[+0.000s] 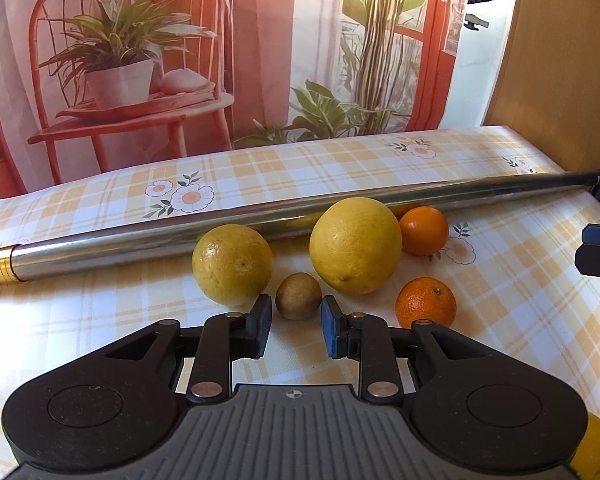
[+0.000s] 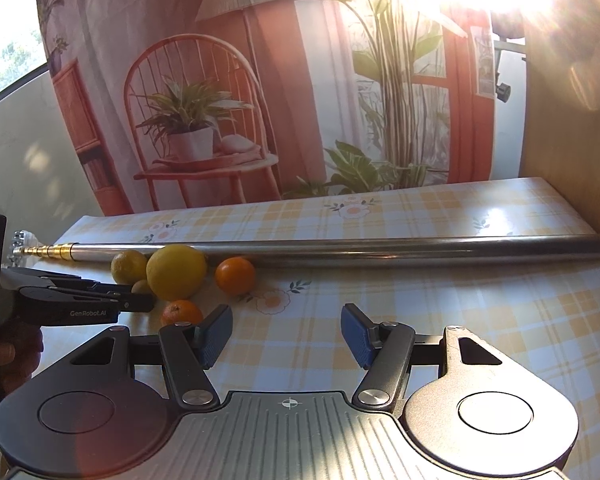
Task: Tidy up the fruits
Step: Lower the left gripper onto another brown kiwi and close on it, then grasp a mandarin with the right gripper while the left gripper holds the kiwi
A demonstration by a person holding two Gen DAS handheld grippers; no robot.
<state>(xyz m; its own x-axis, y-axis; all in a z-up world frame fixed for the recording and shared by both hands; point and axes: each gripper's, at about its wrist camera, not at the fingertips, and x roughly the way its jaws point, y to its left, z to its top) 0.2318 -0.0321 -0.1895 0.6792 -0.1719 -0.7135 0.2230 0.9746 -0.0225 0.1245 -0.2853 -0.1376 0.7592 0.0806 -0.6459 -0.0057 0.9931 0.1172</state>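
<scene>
Fruits loose at frame centre, unsorted: left gripper (image 1: pixel 296 326) open, pads flanking but apparently not gripping small brown fruit (image 1: pixel 298 296); right gripper (image 2: pixel 286 334) open, empty; sorting barely begun.

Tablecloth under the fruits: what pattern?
Yellow-and-white plaid tablecloth with daisy prints, clearest in left wrist view.

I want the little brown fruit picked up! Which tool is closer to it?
The left tool. Its open fingers sit either side of the little brown fruit, not touching. The right tool is off to the fruit's right, open over bare tablecloth.
</scene>
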